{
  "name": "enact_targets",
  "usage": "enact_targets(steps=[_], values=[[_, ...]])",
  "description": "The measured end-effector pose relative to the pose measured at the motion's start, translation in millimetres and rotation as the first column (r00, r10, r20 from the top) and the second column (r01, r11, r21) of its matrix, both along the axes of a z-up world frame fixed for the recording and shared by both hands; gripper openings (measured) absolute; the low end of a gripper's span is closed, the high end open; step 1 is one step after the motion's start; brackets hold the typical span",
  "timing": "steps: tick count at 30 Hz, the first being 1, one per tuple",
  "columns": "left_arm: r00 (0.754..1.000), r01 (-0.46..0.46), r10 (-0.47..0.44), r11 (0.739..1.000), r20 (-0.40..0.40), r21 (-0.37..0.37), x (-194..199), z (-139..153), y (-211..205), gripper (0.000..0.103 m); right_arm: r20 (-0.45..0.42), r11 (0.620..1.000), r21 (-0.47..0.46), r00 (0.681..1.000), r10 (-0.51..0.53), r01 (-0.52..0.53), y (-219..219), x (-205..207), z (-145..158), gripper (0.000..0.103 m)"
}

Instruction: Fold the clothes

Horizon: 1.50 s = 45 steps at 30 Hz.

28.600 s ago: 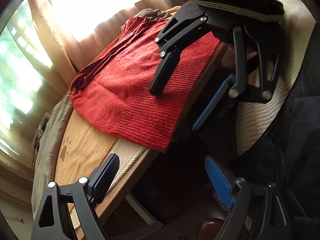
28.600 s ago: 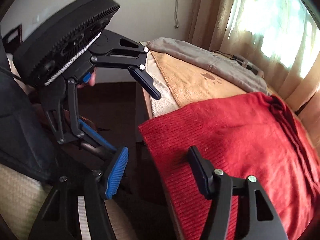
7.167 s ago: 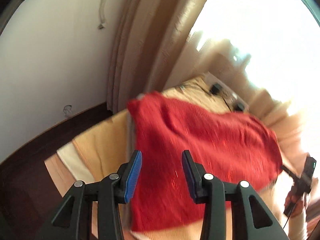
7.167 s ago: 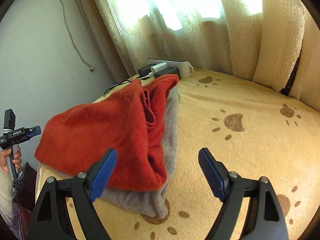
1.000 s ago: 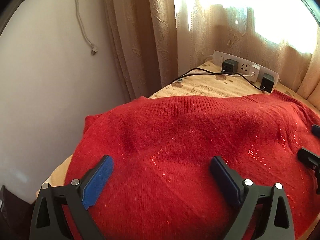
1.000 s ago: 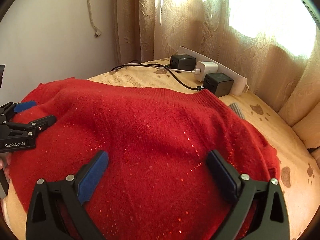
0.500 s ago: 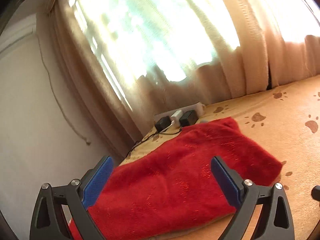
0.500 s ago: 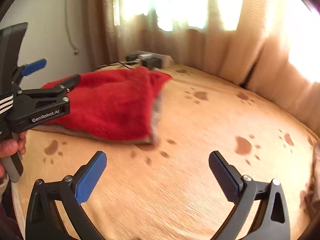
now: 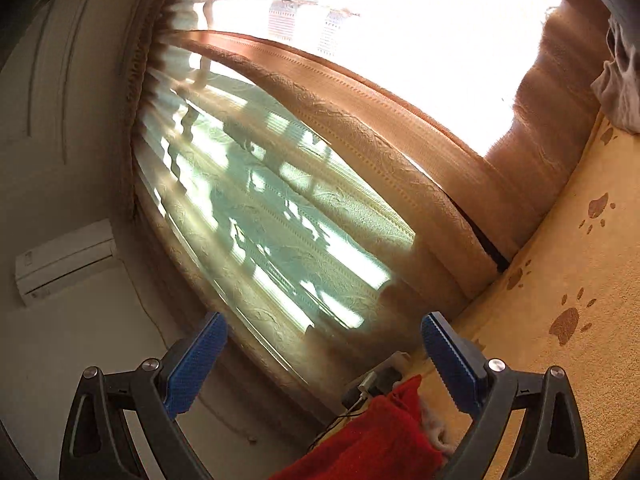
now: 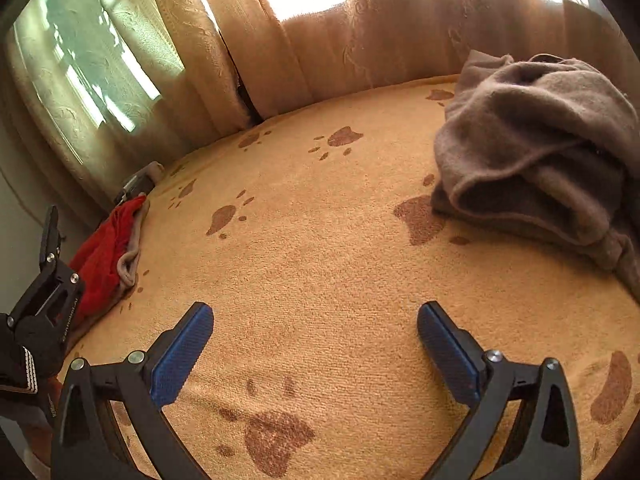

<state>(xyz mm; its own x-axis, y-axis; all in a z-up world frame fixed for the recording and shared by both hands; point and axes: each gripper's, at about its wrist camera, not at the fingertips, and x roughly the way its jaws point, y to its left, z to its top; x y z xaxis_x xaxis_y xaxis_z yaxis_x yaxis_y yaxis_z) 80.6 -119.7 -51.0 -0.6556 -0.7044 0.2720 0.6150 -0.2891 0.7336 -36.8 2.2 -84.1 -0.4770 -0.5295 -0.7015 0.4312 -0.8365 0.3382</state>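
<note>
Partial white lettering on the left tool (image 10: 44, 280) body, not legible. Two garments on the paw-print cloth (image 10: 320, 264) covering the tabletop: folded red sweater (image 10: 102, 256) at far left beside the left tool; crumpled grey garment (image 10: 536, 148) at far right, well apart from the right tool (image 10: 316, 344). Both tools spread wide, empty.

The cover (image 10: 340, 264) is nubby tan terry cloth with brown paw prints. On it, the grey garment (image 10: 536, 140) looks soft and felted, matt; the red sweater (image 10: 100, 256) is fuzzy knit. Behind the cover, the curtain (image 10: 180, 60) is embossed woven fabric. The gripper pads (image 10: 180, 356) are ribbed blue rubber on matt black plastic.
</note>
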Motion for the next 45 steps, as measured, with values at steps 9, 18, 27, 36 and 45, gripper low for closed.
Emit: enact_targets(steps=[9,18,27,36,45], values=[[0.892,0.09,-0.389,0.656,0.232,0.75,-34,12,-42,0.1,-0.033,0.981,0.18,0.996,0.082,-0.075,-16,9,-3,0.102],[0.863,-0.061,-0.466,0.292,0.198,0.954,-62,-26,-82,0.1,-0.06,0.924,0.35,0.981,0.187,-0.154,-29,21,-13,0.102],[0.864,-0.144,-0.454,0.189,0.217,0.971,-63,-53,-95,0.1,-0.062,0.922,0.354,0.98,0.187,-0.154,-29,21,-13,0.102],[0.854,-0.165,-0.456,0.222,0.252,0.961,-66,-55,-90,0.102,-0.062,0.921,0.354,0.978,0.197,-0.163,-26,18,-14,0.102],[0.853,-0.164,-0.457,0.222,0.252,0.961,-66,-55,-89,0.102,-0.07,0.928,0.332,0.977,0.203,-0.169,-21,21,-9,0.103]])
